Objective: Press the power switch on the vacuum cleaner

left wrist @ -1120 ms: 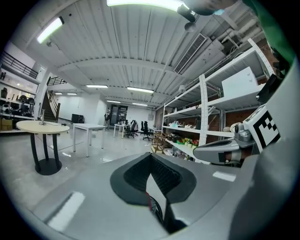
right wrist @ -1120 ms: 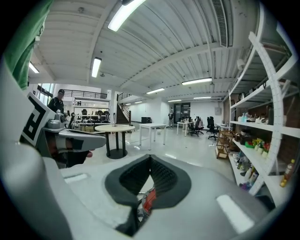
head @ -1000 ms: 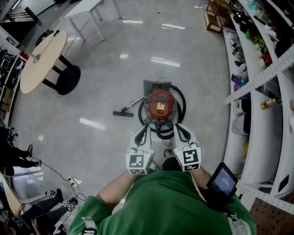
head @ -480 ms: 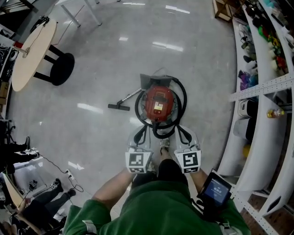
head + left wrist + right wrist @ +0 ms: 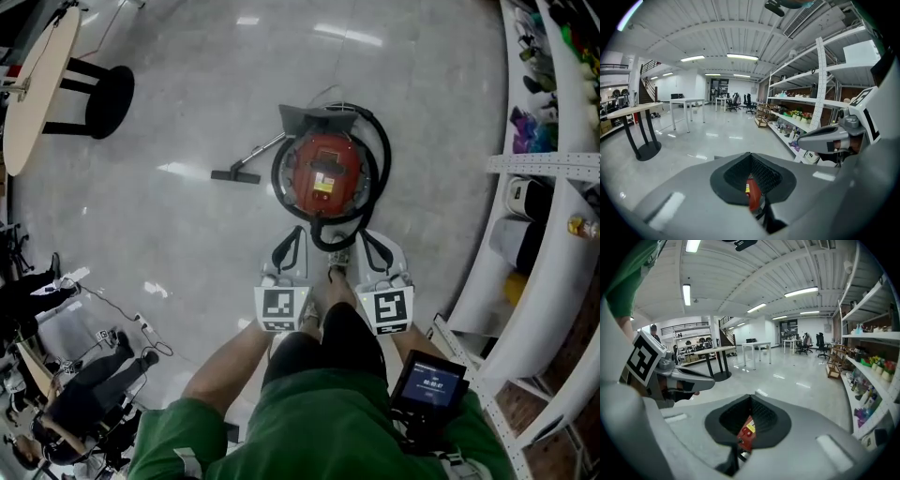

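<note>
A red canister vacuum cleaner (image 5: pixel 323 173) stands on the floor, a black hose (image 5: pixel 380 155) looped round it and its floor nozzle (image 5: pixel 234 175) lying to the left. My left gripper (image 5: pixel 289 251) and right gripper (image 5: pixel 372 248) hang side by side just short of the hose loop, above the person's legs. Both are shut on nothing. In the left gripper view the shut left gripper (image 5: pixel 751 157) leaves a dark opening through which the red vacuum cleaner (image 5: pixel 752 199) shows. The right gripper (image 5: pixel 751 397) frames the vacuum cleaner (image 5: pixel 746 434) the same way, with a red round button on the lid.
White shelving (image 5: pixel 553 169) full of goods runs down the right side. A round wooden table (image 5: pixel 28 84) on a black base stands at the upper left. People (image 5: pixel 84 384) and floor cables (image 5: pixel 122 319) are at the lower left. A small screen (image 5: pixel 427 384) hangs at the person's right hip.
The head view has slid forward: the vacuum cleaner and both grippers sit higher in the picture. The grippers stay shut, side by side, at about the same distance from the hose loop.
</note>
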The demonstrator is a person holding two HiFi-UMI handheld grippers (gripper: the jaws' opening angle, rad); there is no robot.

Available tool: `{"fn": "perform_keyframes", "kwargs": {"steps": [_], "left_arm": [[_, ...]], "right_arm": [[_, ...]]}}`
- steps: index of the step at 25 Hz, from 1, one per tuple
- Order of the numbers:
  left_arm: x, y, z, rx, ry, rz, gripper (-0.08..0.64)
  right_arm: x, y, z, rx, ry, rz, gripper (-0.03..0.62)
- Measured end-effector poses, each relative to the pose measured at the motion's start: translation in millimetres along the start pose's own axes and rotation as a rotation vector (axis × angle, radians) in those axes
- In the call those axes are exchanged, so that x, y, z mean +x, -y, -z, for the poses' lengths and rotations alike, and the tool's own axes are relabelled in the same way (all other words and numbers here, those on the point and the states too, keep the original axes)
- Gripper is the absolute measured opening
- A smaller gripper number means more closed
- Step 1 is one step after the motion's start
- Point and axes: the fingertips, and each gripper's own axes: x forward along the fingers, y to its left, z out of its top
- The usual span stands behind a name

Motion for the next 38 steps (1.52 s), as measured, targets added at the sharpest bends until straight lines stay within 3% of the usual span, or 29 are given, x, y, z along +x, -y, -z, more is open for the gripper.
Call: {"fn": "perform_keyframes", "kwargs": {"steps": [9,20,38], "left_arm": [[61,-2,64,0.043,-0.093,0.011,0.008],[127,-19,149,0.041,-0.219,0.017,0.008],[197,-27,247,0.030,-0.354,0.048,0.008]], "right_arm": [[50,15,68,0.029,-0.060,-0.051,0.003],[102,31,143,0.079,-0.143,-0.078,0.003],[137,48,230,0.093,-0.242,-0.100,0.003]]}}
